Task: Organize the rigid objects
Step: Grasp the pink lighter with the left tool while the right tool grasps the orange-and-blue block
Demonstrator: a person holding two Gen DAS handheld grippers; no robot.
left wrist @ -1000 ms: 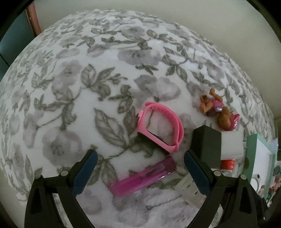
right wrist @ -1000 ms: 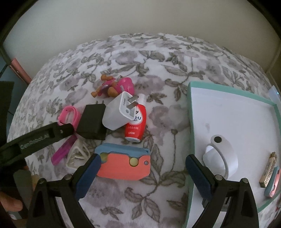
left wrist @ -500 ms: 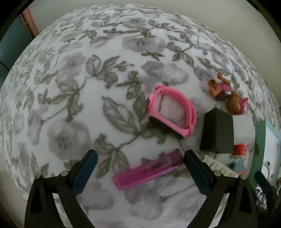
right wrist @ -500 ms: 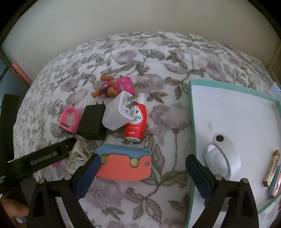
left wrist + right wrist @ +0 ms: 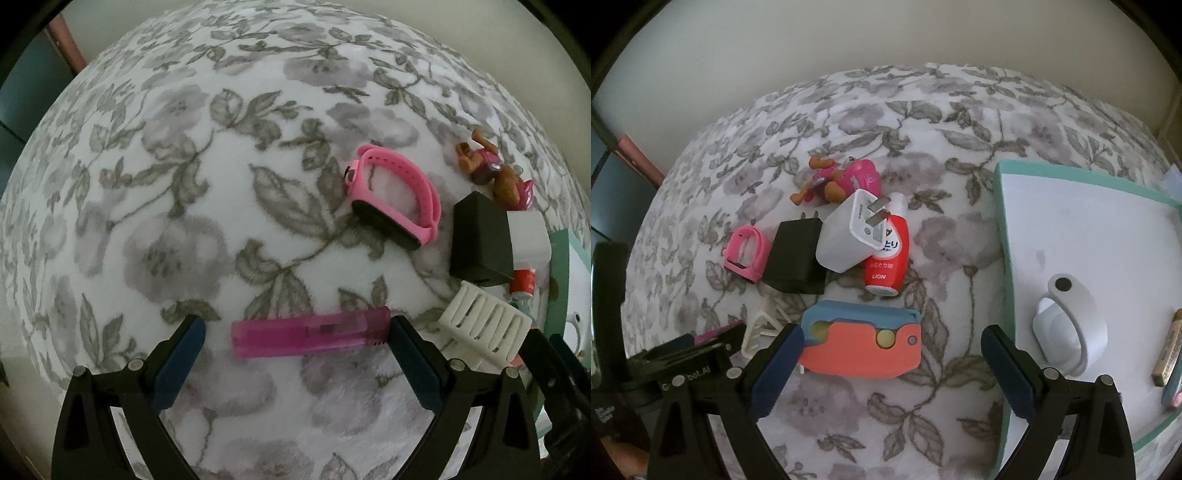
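My left gripper (image 5: 295, 332) is open, its jaws on either side of a pink lighter (image 5: 310, 334) lying flat on the floral cloth. A pink wristband (image 5: 399, 195), a black charger (image 5: 480, 240) and a white ribbed clip (image 5: 484, 325) lie to its right. My right gripper (image 5: 890, 350) is open and empty, just above a coral-and-blue folding block (image 5: 860, 341). Beyond it lie a white charger (image 5: 849, 236), a red bottle (image 5: 886, 254), the black charger (image 5: 798, 254), the wristband (image 5: 744, 253) and a pink toy dog (image 5: 842, 181).
A white tray with a teal rim (image 5: 1001, 221) sits at the right, holding a white strap (image 5: 1071, 332) and small items at its right edge. The left gripper's body (image 5: 683, 365) shows at the lower left of the right wrist view. A wall runs behind the cloth.
My left gripper has drawn back and to the left, so the pink lighter now lies level between its open jaws. The right gripper has barely moved.
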